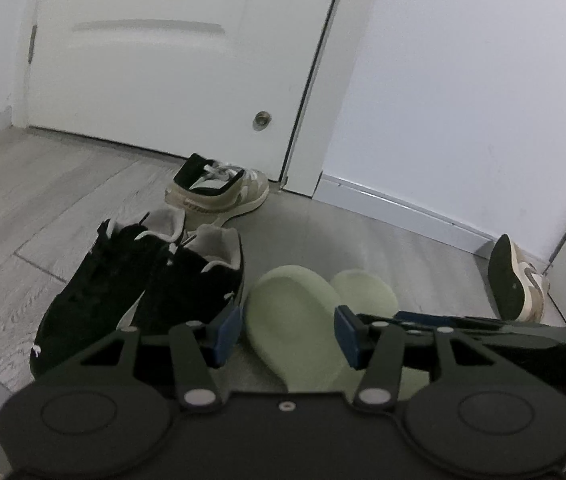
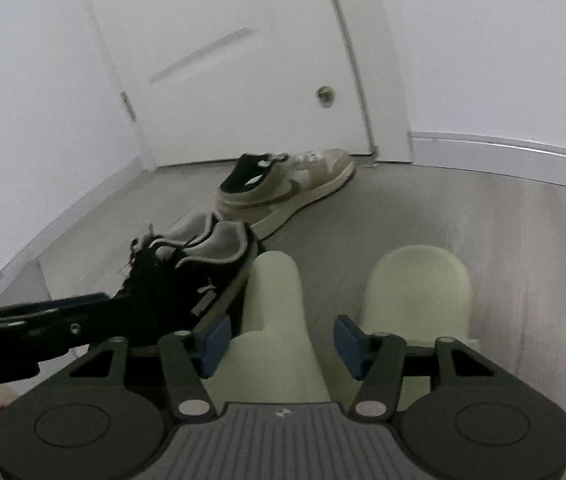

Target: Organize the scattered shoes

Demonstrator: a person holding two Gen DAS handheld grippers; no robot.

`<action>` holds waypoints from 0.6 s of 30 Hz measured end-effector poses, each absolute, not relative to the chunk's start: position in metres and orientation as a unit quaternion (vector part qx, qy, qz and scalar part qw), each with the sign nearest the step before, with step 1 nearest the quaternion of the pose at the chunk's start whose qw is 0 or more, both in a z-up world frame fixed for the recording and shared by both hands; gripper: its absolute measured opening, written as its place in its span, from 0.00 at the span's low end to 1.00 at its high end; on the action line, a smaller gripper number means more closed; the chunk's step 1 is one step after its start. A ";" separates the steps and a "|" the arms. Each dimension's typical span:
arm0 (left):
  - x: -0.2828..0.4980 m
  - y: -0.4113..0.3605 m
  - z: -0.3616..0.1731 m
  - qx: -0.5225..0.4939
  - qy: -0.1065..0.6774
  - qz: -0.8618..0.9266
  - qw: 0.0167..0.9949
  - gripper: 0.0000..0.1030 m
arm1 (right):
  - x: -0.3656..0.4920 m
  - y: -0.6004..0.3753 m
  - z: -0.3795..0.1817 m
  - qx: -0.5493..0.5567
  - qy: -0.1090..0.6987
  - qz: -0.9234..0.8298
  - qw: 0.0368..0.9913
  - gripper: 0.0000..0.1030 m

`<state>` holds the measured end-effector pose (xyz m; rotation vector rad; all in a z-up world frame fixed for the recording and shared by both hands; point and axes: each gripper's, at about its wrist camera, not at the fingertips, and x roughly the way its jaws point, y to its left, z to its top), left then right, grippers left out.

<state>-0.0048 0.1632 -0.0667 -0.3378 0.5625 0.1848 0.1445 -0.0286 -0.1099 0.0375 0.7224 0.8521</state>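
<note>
Only our left view shows the tan leather sneaker [image 1: 517,280] tipped sole-out at right; both hand-held grippers [image 1: 287,334] [image 2: 281,340] gape empty over pale green foam slides [image 2: 279,320] running lengthwise up-frame.

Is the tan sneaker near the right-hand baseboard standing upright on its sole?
No. In the left wrist view the tan sneaker is tipped on its side, its dark sole facing the camera, by the baseboard.

Matt foam slippers [image 1: 299,320], wood-grain floor [image 1: 23,208]
</note>
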 end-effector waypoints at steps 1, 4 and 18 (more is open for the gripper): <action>-0.004 0.163 -0.067 -0.164 0.278 0.090 0.942 0.52 | 0.146 -0.033 -0.108 0.030 0.346 0.408 0.845 0.57; -0.003 0.162 -0.068 -0.157 0.284 0.088 0.942 0.52 | 0.144 -0.054 -0.107 0.079 0.358 0.422 0.829 0.58; 0.005 0.155 -0.078 -0.133 0.315 0.090 0.935 0.52 | 0.095 -0.119 -0.118 0.191 0.433 0.460 0.751 0.58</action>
